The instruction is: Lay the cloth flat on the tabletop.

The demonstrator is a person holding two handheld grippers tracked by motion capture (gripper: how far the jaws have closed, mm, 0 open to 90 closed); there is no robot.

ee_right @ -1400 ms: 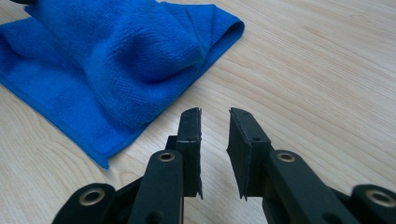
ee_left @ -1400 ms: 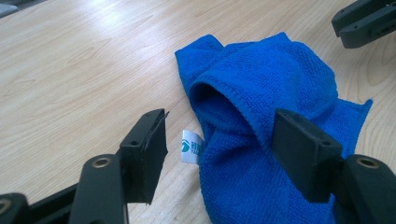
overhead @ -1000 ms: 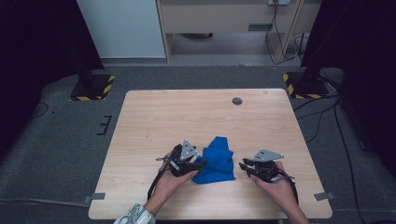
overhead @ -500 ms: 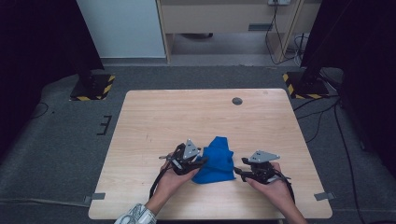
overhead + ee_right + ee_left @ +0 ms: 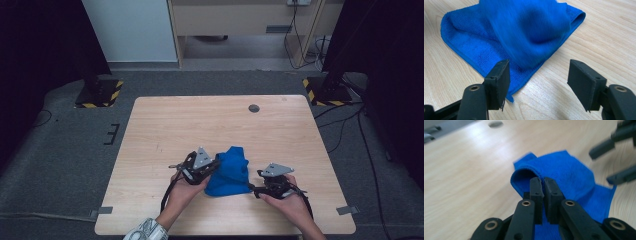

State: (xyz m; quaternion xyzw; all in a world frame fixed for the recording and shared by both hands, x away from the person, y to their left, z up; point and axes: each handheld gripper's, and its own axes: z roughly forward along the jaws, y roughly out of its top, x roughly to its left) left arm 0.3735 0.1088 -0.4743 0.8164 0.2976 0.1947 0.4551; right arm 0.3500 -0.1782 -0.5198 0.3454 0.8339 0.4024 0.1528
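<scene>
Blue microfibre cloth [image 5: 229,172] lies bunched on the pale wooden table [image 5: 165,125] between your tongs. Your left gripper [image 5: 543,185] has just clamped its folded edge; your right gripper [image 5: 537,75], jaws just opened, stands beside the near corner. Lift slowly, keeping the fold pinched.

1. The cloth [image 5: 229,172] is solid bright blue, with a fine woven texture.
2. The table [image 5: 200,122] is pale wood with a light grain.
3. Both grippers are black, the left gripper [image 5: 543,188] and the right gripper [image 5: 539,72] alike.
4. The floor [image 5: 65,150] is dark grey.
5. The stand bases [image 5: 100,95] carry yellow-and-black stripes.
</scene>
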